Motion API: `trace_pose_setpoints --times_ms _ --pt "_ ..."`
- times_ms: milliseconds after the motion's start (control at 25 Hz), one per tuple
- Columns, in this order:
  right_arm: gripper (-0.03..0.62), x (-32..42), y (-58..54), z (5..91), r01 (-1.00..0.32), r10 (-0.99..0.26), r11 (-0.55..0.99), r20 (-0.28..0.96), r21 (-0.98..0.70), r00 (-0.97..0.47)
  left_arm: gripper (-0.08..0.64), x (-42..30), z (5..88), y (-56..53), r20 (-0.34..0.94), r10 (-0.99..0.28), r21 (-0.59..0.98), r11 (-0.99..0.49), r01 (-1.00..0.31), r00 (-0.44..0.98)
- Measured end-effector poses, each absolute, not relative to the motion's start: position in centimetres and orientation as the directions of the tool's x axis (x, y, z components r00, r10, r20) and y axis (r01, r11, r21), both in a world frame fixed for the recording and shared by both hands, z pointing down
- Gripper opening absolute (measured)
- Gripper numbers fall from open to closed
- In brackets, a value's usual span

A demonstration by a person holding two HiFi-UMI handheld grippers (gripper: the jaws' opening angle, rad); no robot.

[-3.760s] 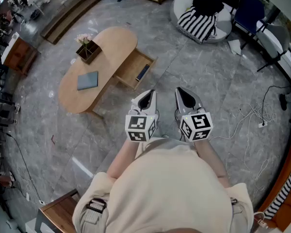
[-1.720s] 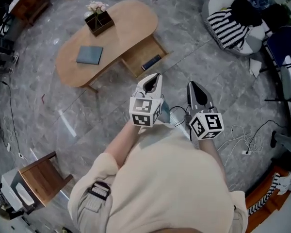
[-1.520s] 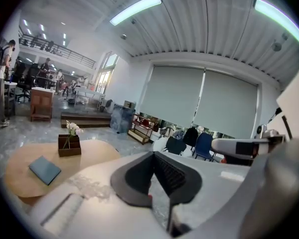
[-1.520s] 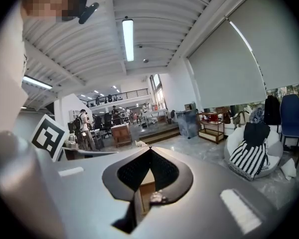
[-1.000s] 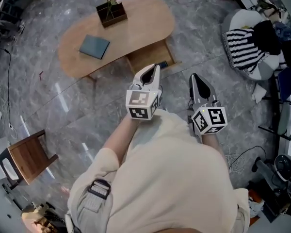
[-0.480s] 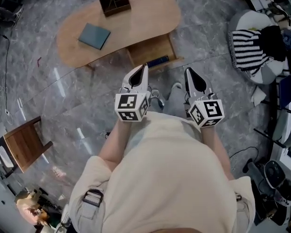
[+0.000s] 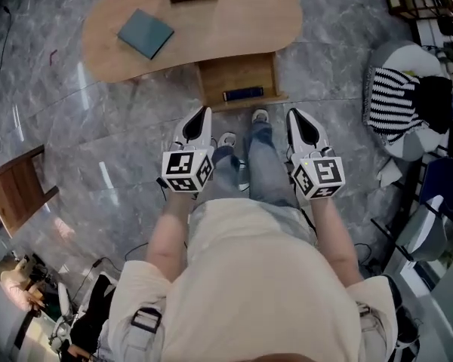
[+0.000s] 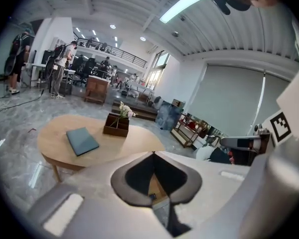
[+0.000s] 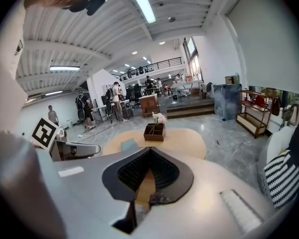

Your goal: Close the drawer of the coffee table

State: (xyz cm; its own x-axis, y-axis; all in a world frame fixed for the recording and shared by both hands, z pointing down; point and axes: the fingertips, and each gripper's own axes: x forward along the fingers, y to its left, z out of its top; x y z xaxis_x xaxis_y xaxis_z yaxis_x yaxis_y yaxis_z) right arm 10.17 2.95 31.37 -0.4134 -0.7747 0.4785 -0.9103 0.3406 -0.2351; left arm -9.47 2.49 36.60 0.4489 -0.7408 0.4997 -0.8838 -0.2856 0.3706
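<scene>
Nearer now, shut, empty left tool (image 7: pixel 203 111) and right tool (image 7: pixel 293 114) face the open drawer (image 7: pixel 238 78); an off-centre push could jam it.

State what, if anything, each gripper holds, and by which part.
Nothing is held. The left gripper and right gripper are both shut and empty, short of the open drawer.

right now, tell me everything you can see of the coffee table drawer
The drawer is a shallow, open-topped box of light wood, pulled out from under the near edge of the oval coffee table toward the person. A dark blue oblong object lies flat inside along its front wall. Nothing else visibly touches it.
</scene>
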Motion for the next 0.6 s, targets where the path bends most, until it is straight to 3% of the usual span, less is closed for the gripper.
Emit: trace_pose_setpoints --times_ms 400,600 --pt "0.000 12.3 0.2 41.6 -0.890 -0.677 0.382 0.580 -0.249 -0.452 0.023 -10.3 47.0 1.5 0.612 -0.683 0.371 -0.198 -0.908 0.399" --pt "0.000 13.6 -0.3 48.0 -0.885 -0.627 0.393 0.631 -0.249 -0.456 0.097 -10.4 53.4 2.3 0.675 -0.621 0.355 -0.200 -0.913 0.398"
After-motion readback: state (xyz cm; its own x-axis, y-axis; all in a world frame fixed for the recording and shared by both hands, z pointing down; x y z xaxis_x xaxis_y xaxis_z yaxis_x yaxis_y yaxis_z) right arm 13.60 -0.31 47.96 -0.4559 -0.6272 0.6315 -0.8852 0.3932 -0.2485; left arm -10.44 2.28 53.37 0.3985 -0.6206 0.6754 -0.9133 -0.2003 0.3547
